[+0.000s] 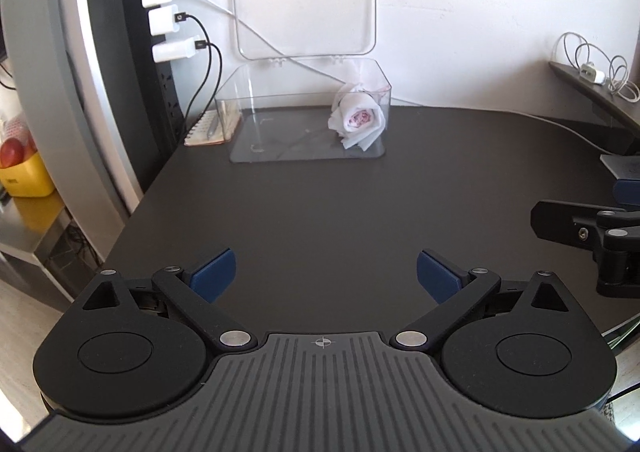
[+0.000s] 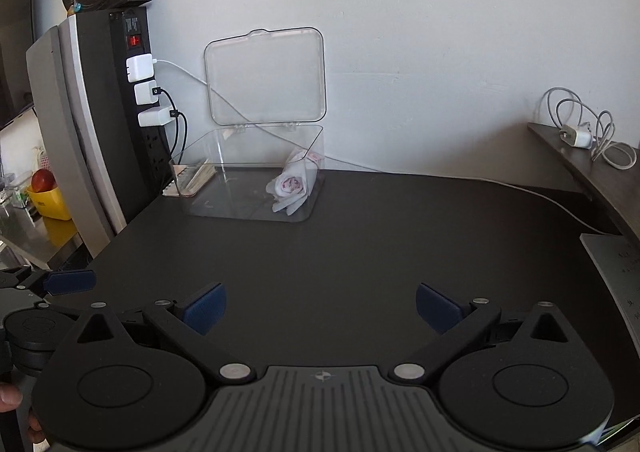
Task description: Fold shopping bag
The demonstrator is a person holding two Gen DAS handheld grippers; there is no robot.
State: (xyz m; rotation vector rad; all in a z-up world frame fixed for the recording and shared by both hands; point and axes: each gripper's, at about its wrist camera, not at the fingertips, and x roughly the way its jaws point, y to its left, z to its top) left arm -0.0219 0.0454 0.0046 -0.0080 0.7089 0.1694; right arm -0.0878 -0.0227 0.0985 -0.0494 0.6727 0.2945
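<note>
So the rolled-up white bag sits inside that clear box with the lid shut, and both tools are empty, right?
Not quite: the lid stands open, propped upright behind the clear box. The left wrist view shows it. The rolled-up white bag is inside, and both tools are empty.

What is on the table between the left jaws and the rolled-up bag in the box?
Only bare dark table, then the clear box wall around the rolled bag, in the left wrist view.
</note>
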